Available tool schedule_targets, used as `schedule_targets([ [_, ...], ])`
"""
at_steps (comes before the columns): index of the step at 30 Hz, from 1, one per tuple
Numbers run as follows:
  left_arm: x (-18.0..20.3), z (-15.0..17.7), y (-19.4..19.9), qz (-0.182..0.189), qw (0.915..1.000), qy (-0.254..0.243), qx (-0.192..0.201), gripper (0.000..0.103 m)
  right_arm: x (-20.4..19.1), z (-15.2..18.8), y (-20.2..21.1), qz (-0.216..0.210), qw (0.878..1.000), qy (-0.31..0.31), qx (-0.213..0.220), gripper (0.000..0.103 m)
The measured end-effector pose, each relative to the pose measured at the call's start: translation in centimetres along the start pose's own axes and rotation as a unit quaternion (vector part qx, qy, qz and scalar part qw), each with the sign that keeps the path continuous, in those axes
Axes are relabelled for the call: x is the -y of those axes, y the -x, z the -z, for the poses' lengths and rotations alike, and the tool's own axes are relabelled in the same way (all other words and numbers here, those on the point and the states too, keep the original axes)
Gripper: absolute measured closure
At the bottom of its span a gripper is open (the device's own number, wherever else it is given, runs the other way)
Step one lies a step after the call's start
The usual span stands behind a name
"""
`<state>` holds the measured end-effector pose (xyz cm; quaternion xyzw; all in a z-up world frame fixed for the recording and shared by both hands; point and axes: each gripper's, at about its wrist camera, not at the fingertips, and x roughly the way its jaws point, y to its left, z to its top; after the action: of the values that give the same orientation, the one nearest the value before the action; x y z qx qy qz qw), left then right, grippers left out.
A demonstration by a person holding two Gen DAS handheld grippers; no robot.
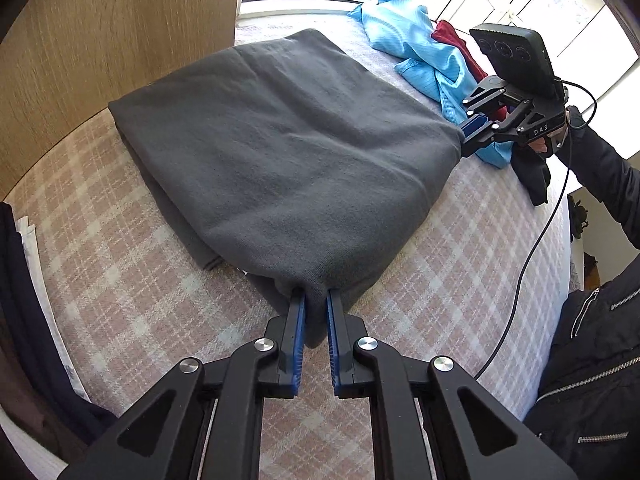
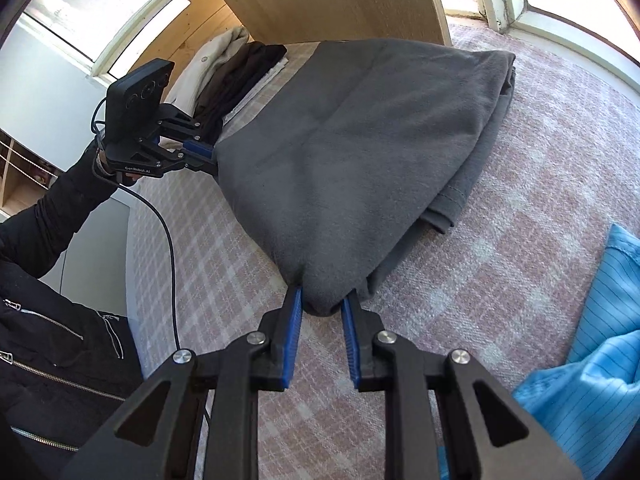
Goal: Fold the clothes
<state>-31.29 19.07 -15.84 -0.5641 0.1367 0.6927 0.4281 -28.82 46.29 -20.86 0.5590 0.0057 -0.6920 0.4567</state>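
Grey fabric fills both views: a grey garment (image 1: pixel 288 152) lies partly folded on a bed (image 1: pixel 120 280) covered in a pink and white plaid sheet, its near edge lifted off the surface. The left gripper (image 1: pixel 316 300) has its jaws closed to a narrow gap on one bunched corner of the cloth. The right gripper (image 2: pixel 323 298) has its jaws pinched on the other corner, the fabric bulging between the blue pads. Folded layers of the garment show beneath the top sheet at its far side. A blue garment (image 1: pixel 424 52) and a red cloth (image 1: pixel 452 36) lie heaped just beyond it near the window. A dark-sleeved arm (image 2: pixel 60 204) holds the left tool.
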Motion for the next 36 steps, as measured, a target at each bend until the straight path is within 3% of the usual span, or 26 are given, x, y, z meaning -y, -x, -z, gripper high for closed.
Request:
schedule_targets([
  [5,0.1,-0.1,-0.3,-0.002,1.0,-0.005,-0.006,0.093,-0.8,-0.9,0.9,0.018,0.998,0.039,-0.042,0.096],
  [9,0.1,0.0,-0.6,0.0,1.0,-0.004,-0.007,0.093,1.9,-1.2,3.3,0.097,0.994,0.008,-0.041,0.1],
  [10,0.1,0.0,-0.6,0.001,1.0,-0.005,-0.007,0.093,2.3,-1.1,3.7,0.094,0.995,-0.007,-0.035,0.099],
  [19,0.2,-0.1,-0.8,-0.002,0.9999,-0.004,-0.013,0.093,-0.9,0.3,0.1,0.079,0.993,0.052,-0.068,0.098],
  [28,0.1,-0.1,-1.0,-0.003,0.9998,-0.003,-0.018,0.093,-1.9,0.4,-0.1,0.084,0.99,0.091,-0.064,0.087],
  [36,0.3,-0.2,-1.1,-0.006,0.9997,-0.002,-0.023,0.093,-2.2,-0.5,0.4,0.064,0.991,0.109,-0.039,0.087],
])
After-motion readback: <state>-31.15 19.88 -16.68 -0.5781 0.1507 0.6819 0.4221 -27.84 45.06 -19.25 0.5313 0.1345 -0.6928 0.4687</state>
